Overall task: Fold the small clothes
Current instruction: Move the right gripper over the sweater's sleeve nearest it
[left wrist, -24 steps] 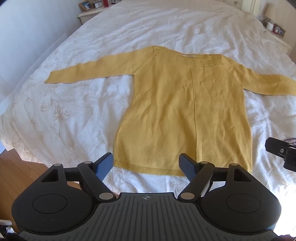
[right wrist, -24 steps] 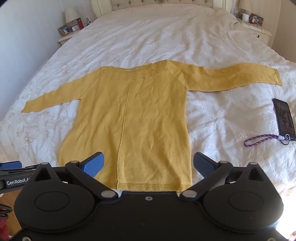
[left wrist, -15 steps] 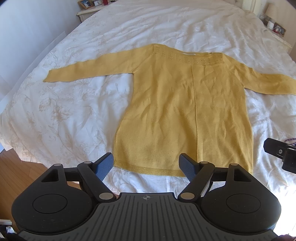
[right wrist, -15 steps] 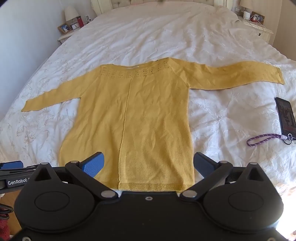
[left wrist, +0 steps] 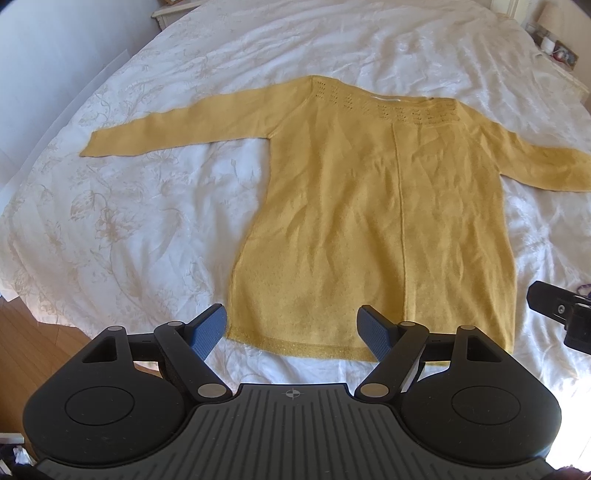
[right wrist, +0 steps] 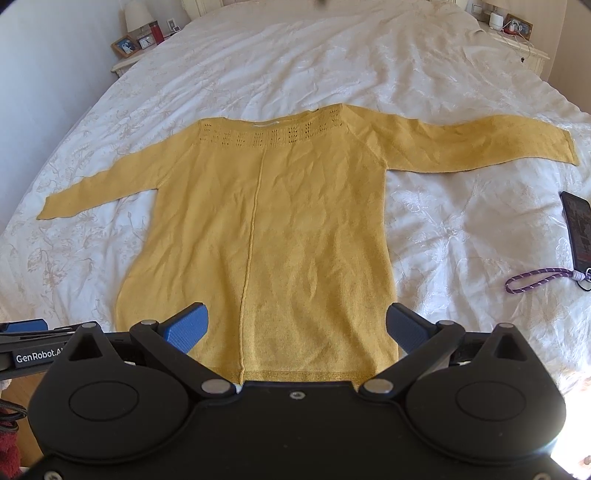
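A mustard-yellow knitted sweater [left wrist: 373,229] [right wrist: 266,229] lies flat on the white bedspread [left wrist: 147,229] [right wrist: 461,229], both sleeves spread out sideways and the hem toward me. My left gripper [left wrist: 293,326] hovers open over the hem's left half, nothing between its blue pads. Over the hem's right half my right gripper [right wrist: 297,326] stands wide open, its pads straddling the sweater's lower body without touching it. A part of the right gripper shows at the right edge of the left wrist view, and the left one at the left edge of the right wrist view.
A dark phone [right wrist: 578,225] with a purple wrist cord [right wrist: 535,278] lies on the bedspread right of the sweater. Nightstands with small items stand at both far corners [right wrist: 136,48] [right wrist: 517,33]. Wooden floor [left wrist: 33,354] shows past the bed's near-left edge.
Both grippers have come slightly forward and down toward the sweater's hem, so the sweater looks larger. Their jaws have stayed open.
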Available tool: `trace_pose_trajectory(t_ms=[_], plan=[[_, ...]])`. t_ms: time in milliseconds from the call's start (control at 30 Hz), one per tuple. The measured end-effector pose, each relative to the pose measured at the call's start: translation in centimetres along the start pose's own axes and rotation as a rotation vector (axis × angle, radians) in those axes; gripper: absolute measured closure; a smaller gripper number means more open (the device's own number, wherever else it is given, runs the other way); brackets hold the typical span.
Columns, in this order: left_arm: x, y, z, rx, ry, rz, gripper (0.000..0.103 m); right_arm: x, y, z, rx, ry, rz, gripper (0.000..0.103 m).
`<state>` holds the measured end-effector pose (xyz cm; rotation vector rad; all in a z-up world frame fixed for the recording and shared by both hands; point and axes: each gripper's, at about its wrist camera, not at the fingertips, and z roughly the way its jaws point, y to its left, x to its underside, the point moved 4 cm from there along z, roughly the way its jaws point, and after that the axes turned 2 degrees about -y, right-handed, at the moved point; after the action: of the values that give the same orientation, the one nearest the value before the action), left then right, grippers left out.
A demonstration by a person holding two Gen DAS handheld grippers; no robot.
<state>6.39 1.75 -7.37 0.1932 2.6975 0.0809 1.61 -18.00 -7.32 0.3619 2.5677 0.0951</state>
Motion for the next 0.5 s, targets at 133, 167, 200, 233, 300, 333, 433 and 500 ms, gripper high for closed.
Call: trace_pose_trajectory(t_ms=[133, 167, 200, 233, 300, 333, 433, 500], plan=[[-1.3, 0.3, 0.9, -0.001, 0.016, 0.005, 0.026, -0.8, 0.5, 1.0, 0.002, 0.021, 0.005, 0.001], [-1.7, 0.4, 1.2, -0.001, 0.019, 0.005, 0.026, -1.0, 0.6, 1.2, 0.001, 0.021, 0.007, 0.001], [-2.2, 0.5, 1.5, -0.001, 0.023, 0.006, 0.026, -1.5, 0.7, 1.6, -0.004, 0.015, 0.011, 0.001], [-2.7, 0.6, 1.8, -0.001, 0.025, 0.006, 0.026, -1.9, 0.9, 1.8, -0.01, 0.014, 0.015, 0.001], [-3.8, 0.9, 2.5, 0.003, 0.028, 0.006, 0.026, -2.6, 1.1, 2.3, -0.016, 0.011, 0.02, 0.001], [-4.3, 1.0, 2.7, 0.006, 0.026, 0.005, 0.026, -3.2, 1.3, 2.6, -0.024, 0.011, 0.026, 0.001], [-6.3, 1.4, 3.5, 0.031, 0.01, -0.009, 0.026, -4.9, 1.7, 3.2, -0.064, -0.014, 0.053, 0.001], [-7.7, 1.6, 3.7, 0.06, -0.022, -0.021, 0.026, -6.2, 1.9, 3.5, -0.078, -0.04, 0.065, 0.001]])
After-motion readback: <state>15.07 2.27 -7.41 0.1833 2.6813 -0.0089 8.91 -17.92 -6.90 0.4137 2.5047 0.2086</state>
